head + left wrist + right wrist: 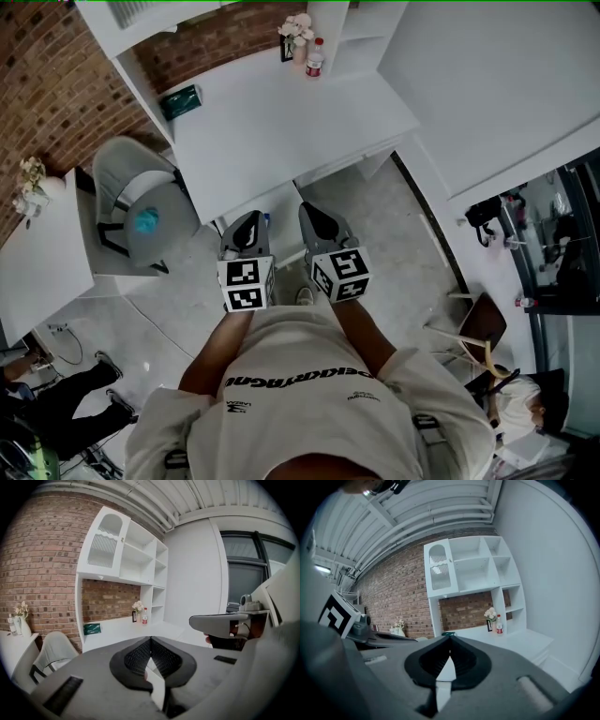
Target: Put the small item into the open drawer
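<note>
Brick wall point(47, 84) backs a white bench point(281, 131). Grey chair point(150, 216) stands at the bench's 8 o'clock, and a green box point(180, 101) lies at its 10 o'clock corner. Left claw point(150, 641) is fully closed, with nothing between its jaws. Right claw point(450, 641), beside it at 3 o'clock, is likewise closed and empty. Small item cannot be identified in any view.

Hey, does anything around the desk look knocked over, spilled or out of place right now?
Nothing stands out. On the desk the bottle and flowers stand upright and the green box lies flat. The only stray thing is a small teal item on the grey chair seat. The left tongs and right tongs are closed, empty.
</note>
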Available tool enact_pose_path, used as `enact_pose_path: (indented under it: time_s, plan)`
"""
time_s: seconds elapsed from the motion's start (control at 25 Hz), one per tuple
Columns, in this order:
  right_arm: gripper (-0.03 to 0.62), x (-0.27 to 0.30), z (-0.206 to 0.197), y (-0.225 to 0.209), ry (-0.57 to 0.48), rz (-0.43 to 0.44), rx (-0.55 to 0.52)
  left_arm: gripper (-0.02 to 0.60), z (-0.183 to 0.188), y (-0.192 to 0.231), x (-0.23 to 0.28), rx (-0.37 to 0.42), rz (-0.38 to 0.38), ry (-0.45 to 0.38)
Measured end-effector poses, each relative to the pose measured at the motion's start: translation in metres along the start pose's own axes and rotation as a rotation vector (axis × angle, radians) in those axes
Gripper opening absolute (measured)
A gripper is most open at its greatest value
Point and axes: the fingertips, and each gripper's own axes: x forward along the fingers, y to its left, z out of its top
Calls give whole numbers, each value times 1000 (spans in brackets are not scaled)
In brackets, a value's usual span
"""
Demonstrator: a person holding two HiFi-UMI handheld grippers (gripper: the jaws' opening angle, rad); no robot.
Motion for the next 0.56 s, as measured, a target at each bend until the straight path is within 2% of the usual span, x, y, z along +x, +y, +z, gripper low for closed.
enact_pose_path:
  time_s: [0.16,0.56]
  plan:
    - [-3,0,5,1,-16,1,-10,-3,5,3,-1,2,14,-33]
    - [-3,0,7,4,-31,-4,-10,-2,5,11,-5,9,30,-56]
